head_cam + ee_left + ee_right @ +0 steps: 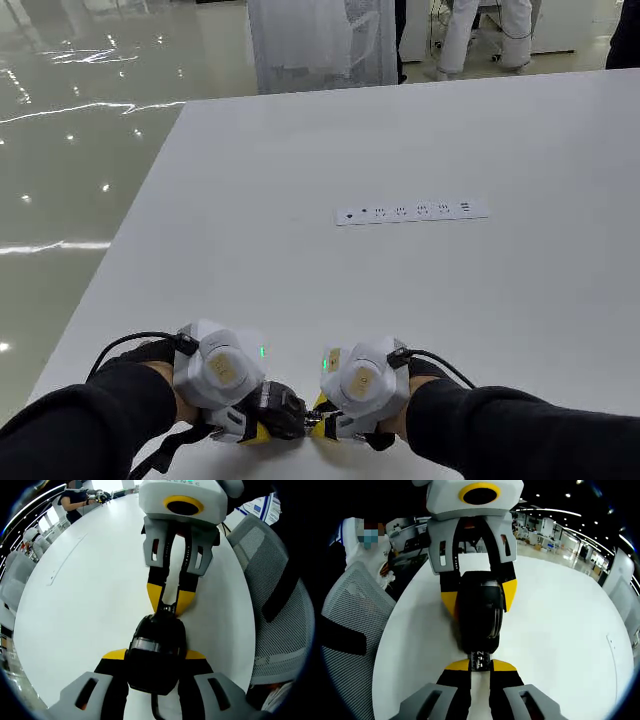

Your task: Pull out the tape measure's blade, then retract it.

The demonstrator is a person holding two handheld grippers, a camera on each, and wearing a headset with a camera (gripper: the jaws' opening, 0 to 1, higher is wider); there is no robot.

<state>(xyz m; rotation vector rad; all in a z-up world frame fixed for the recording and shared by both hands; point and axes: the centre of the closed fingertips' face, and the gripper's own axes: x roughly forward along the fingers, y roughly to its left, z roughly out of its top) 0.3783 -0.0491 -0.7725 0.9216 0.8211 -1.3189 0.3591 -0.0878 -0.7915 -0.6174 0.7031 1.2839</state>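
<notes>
Black tape measure [155, 647], white table [400, 150].
Left gripper [155, 656], right gripper [480, 666]: grey-white w/ yellow tips; mesh chair [272, 640] grey.

Tape [278, 410]: compact glossy black case, at 6 o'clock in head view. Case clamped between left gripper [155, 656] jaws, mouth facing 3 o'clock. Blade [480, 660] barely out: short stub with printed marks, running toward 3 o'clock, tip pinched between right gripper [480, 667] jaws.
</notes>
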